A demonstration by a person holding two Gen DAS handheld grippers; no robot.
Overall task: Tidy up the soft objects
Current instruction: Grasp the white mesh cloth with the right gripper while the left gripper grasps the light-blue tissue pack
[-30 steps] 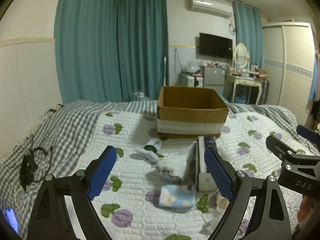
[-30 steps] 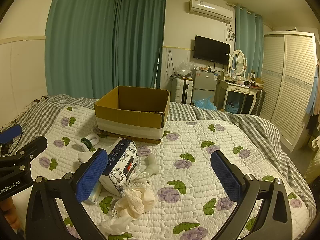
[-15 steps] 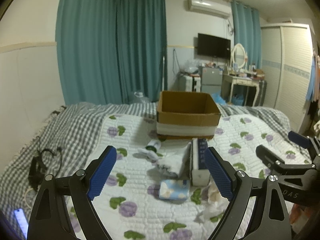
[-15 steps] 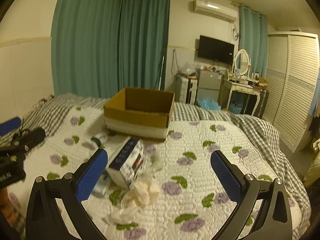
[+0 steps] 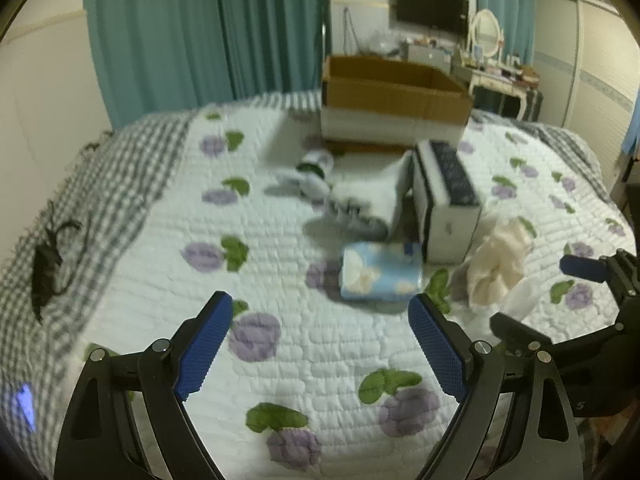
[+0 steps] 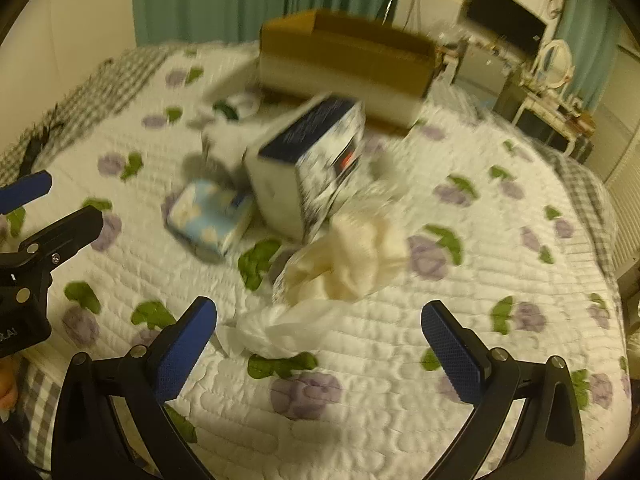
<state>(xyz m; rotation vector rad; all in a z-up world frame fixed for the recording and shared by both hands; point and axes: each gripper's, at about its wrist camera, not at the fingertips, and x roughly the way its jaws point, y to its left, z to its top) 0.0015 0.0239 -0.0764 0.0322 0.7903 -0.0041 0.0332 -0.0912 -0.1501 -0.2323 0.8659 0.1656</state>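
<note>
Soft items lie on the quilted bed: a light blue tissue pack (image 5: 380, 276) (image 6: 208, 216), a white-and-navy tissue box (image 5: 446, 196) (image 6: 308, 172), a cream scrunched cloth (image 5: 498, 264) (image 6: 352, 264), a clear plastic wrapper (image 6: 276, 328), white socks (image 5: 368, 204) and a white-green item (image 5: 314, 166). An open cardboard box (image 5: 394, 100) (image 6: 344, 64) stands behind them. My left gripper (image 5: 320, 348) is open and empty, just short of the blue pack. My right gripper (image 6: 320, 352) is open and empty, over the wrapper below the cream cloth.
A black cable bundle (image 5: 48, 264) lies on the checked blanket at the left bed edge. Teal curtains (image 5: 208, 32), a TV (image 5: 432, 8) and a dressing table (image 5: 496, 68) stand beyond the bed. The right gripper's body (image 5: 592, 320) shows at the left view's right edge.
Both grippers have tilted down and moved closer to the pile on the bed. The items now look larger and nearer. Both stay open and empty.
</note>
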